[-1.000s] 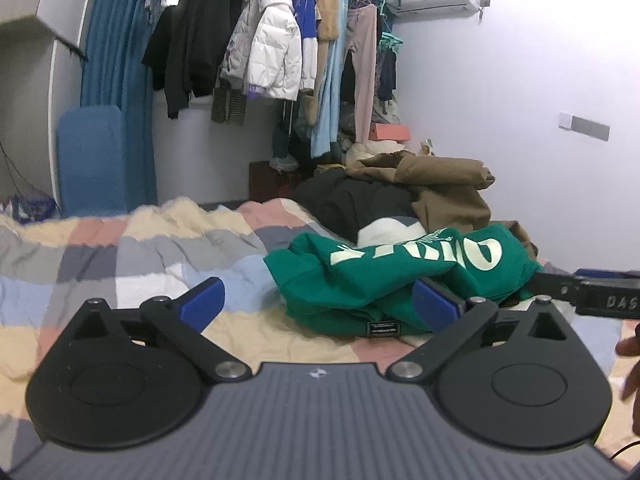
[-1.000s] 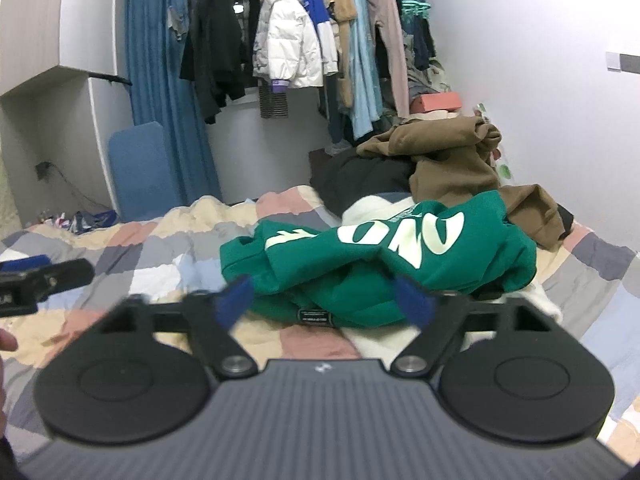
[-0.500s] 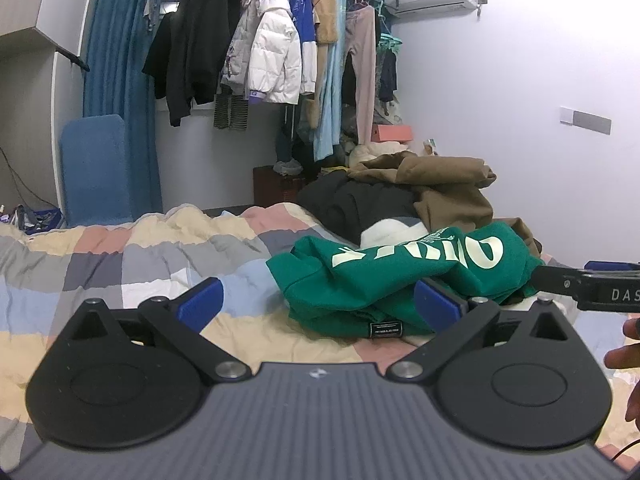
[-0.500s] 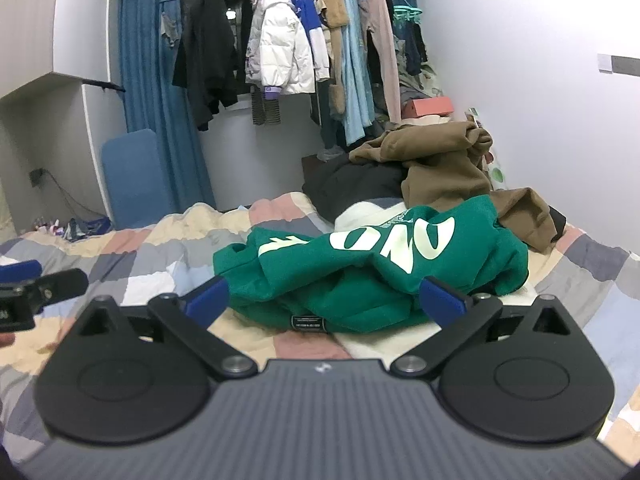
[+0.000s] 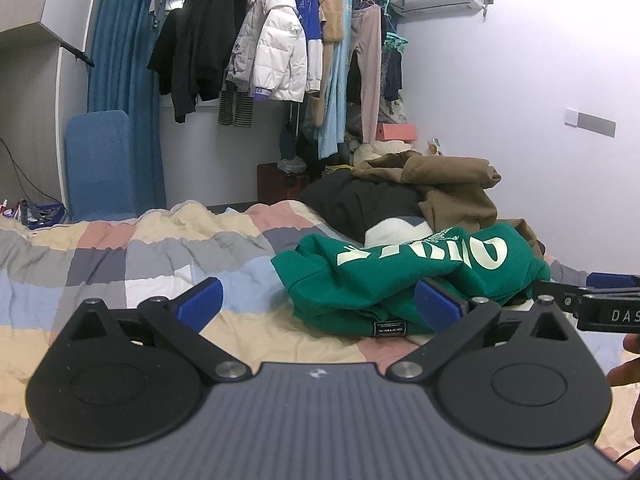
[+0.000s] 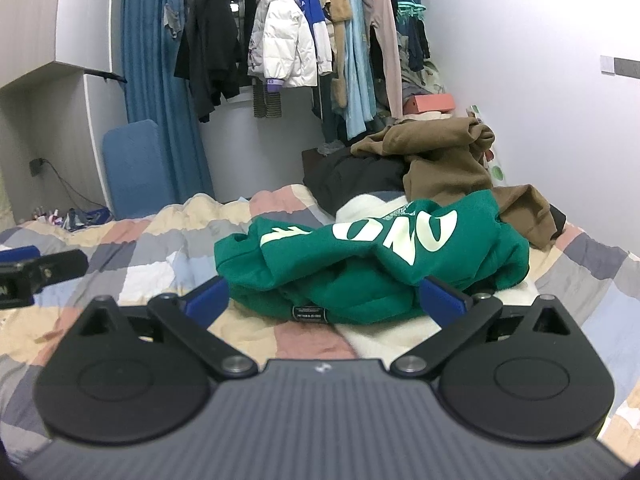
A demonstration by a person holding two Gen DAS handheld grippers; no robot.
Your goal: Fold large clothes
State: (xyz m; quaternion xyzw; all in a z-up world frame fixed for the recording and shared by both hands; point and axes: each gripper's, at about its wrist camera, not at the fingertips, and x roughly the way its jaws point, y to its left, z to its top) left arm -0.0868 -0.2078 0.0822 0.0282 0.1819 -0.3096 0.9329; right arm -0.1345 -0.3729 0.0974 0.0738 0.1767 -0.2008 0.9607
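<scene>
A crumpled green sweatshirt (image 5: 400,276) with pale lettering lies on the patchwork quilt (image 5: 160,256), ahead and right in the left wrist view. It sits centre in the right wrist view (image 6: 372,260). My left gripper (image 5: 318,304) is open and empty, just short of the sweatshirt's near edge. My right gripper (image 6: 326,300) is open and empty, its jaws wide in front of the sweatshirt's hem. The right gripper's tip shows at the right edge of the left wrist view (image 5: 592,300); the left gripper's tip shows at the left edge of the right wrist view (image 6: 36,272).
A pile of brown (image 6: 444,160), black (image 6: 360,184) and white clothes lies behind the sweatshirt by the right wall. A rail of hanging clothes (image 5: 280,52) and a blue curtain (image 5: 120,80) stand at the back. A blue chair (image 5: 98,164) is beyond the bed on the left.
Both grippers have lifted slightly and steadied, so the sweatshirt sits a little lower in both views. The right gripper's jaws have spread wider. The sweatshirt has not moved.
</scene>
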